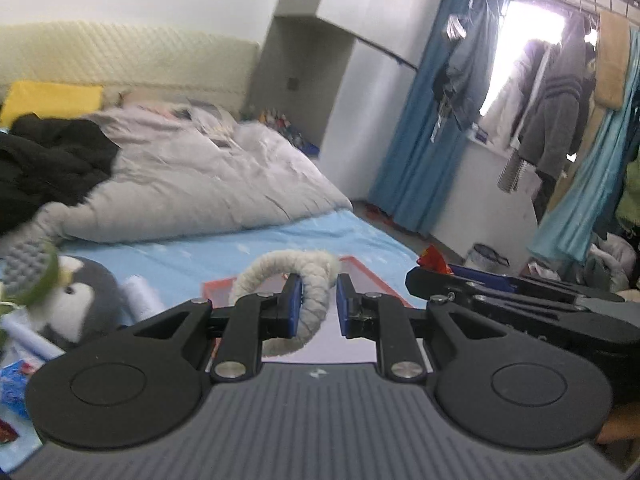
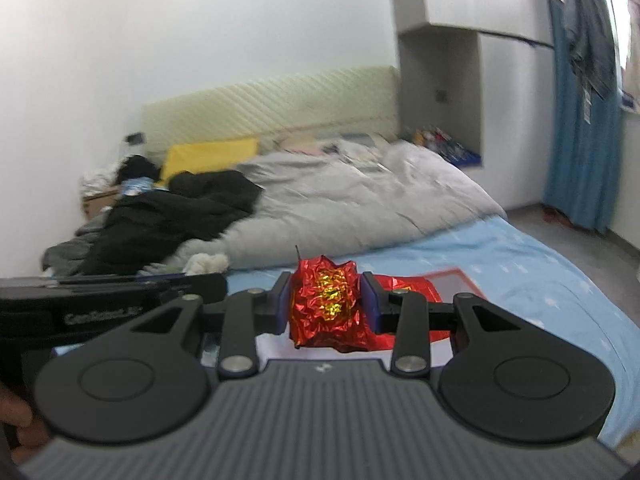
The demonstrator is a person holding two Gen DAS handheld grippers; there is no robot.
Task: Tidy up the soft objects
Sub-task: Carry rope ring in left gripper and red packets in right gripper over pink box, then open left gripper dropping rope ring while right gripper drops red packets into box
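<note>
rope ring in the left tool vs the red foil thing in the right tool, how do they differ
The rope ring is off-white twisted cord with an open loop; the red foil bundle is shiny, crinkled red and gold, with no hole. The ring sits against one pad of the left tool, with a gap at the other; the bundle fills the right tool from pad to pad. Both are raised above the blue bedsheet.

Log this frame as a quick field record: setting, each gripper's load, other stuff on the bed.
setting: bed with light blue sheet, grey duvet bunched behind
left gripper: white rope ring between the jaws, against one pad
right gripper: shut on crumpled red foil wrapper
also on bed: penguin plush, black clothing, yellow pillow
</note>
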